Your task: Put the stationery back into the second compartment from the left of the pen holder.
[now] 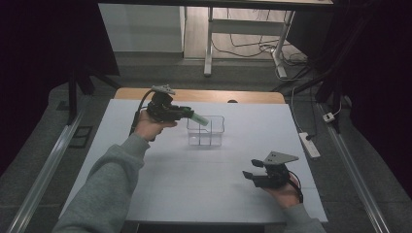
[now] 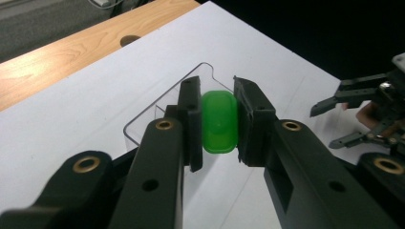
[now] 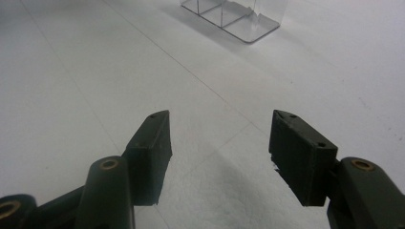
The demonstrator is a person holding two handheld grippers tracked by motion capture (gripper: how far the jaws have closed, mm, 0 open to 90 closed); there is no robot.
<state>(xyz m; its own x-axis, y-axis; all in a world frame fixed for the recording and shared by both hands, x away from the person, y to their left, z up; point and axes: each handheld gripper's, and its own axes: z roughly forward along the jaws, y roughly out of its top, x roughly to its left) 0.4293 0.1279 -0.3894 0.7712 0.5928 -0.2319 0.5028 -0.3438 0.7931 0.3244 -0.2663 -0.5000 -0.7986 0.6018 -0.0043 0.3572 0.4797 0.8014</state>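
White sheeting covered the worktop [image 1: 194,170], where a clear plastic container [image 1: 206,131] with divided compartments stood, apparently holding nothing. Above its left rim the left claw [image 2: 218,121] gripped a green tube [image 2: 219,122], pads pressed on both sides. Well apart, the right claw [image 3: 217,152] hung above the sheet, jaws spread around nothing.

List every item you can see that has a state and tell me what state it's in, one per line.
left gripper: shut on the green tube, held above the clear box.
green tube: clamped between the jaws, off the table.
clear box: upright on the table, divided into compartments; contents cannot be told.
right gripper: open, nothing between its jaws, low over the white table.
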